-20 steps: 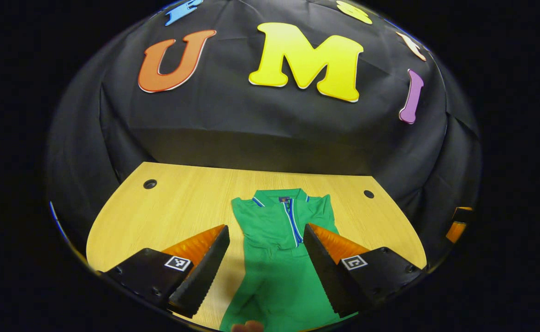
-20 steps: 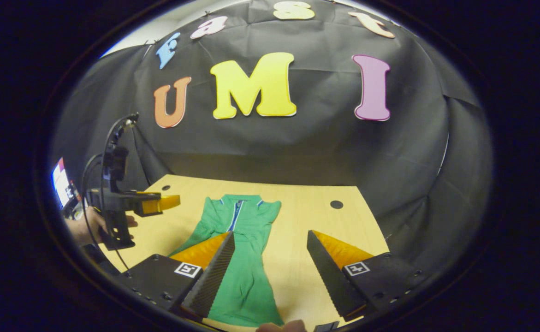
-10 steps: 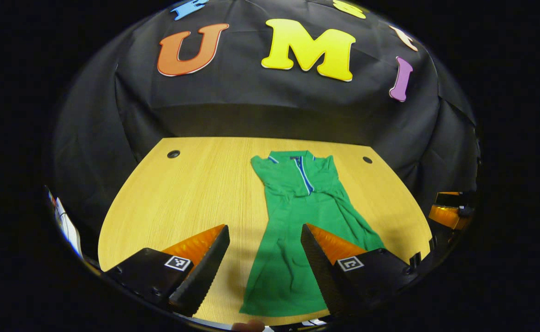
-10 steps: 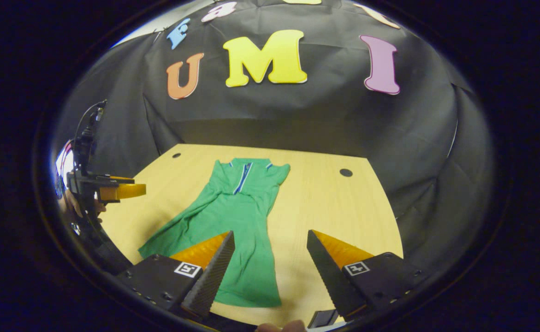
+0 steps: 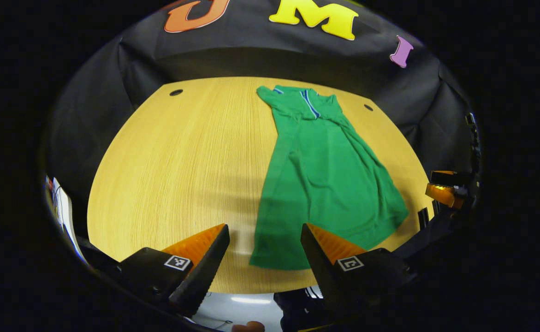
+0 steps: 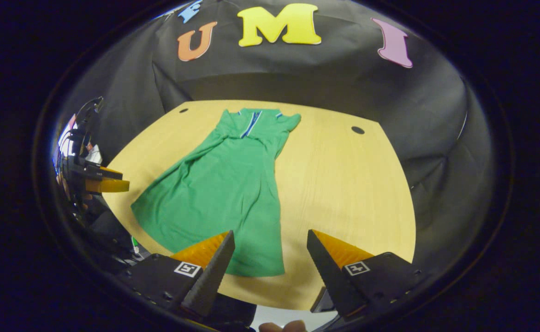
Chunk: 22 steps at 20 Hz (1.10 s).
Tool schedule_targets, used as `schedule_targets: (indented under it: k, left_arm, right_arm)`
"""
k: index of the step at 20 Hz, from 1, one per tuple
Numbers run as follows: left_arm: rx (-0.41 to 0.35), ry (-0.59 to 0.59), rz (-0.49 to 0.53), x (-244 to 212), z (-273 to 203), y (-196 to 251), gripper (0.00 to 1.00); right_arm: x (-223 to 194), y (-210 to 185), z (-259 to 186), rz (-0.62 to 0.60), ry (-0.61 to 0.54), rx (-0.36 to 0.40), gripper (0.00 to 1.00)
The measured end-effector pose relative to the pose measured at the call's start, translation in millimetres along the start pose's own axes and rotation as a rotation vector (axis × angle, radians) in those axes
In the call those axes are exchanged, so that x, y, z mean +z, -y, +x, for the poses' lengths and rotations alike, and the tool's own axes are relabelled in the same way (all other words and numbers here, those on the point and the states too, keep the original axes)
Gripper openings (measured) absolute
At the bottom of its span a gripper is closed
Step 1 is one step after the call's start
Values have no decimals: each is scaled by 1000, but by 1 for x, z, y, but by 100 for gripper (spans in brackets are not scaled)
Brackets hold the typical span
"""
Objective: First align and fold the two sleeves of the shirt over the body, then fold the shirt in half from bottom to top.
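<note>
— Left hand-held gripper (image 5: 264, 242) and right hand-held gripper (image 6: 270, 246): both spread wide, holding nothing, above the near bench (image 5: 168, 161) edge.

— Green shirt (image 5: 325, 170): flat on the bench, sleeves tucked. Probably soft, light; best pinched at the hem corners.

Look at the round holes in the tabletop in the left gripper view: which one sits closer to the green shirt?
The hole at the far corner beside the shirt's collar end. The other hole lies across a wide stretch of bare table.
</note>
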<state>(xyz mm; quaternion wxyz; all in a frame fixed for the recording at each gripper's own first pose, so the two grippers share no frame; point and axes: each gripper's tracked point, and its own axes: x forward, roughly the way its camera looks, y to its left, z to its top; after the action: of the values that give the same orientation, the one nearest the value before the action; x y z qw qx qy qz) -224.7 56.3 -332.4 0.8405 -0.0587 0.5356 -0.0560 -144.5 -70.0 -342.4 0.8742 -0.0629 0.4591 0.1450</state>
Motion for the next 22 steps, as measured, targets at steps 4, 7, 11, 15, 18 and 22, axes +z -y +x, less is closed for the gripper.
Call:
schedule_targets:
  k: [4,7,11,15,18,22]
  left_arm:
    - [-12,-77,0,-22,10,5,99]
    - [-22,-101,-4,-37,19,6,99]
    - [-1,-145,-33,-43,30,5,99]
    - [34,-170,2,-41,41,3,99]
    - [71,-187,40,-42,47,0,98]
    - [97,-215,18,-38,58,4,100]
  right_arm:
    - [-45,3,25,19,-136,-6,96]
    - [-63,0,33,8,-203,-2,96]
    - [-76,-2,45,-16,-266,-14,94]
    - [-85,0,56,-11,-297,-28,94]
    - [-89,-2,56,29,-322,-37,97]
    - [-88,1,60,29,-344,-37,99]
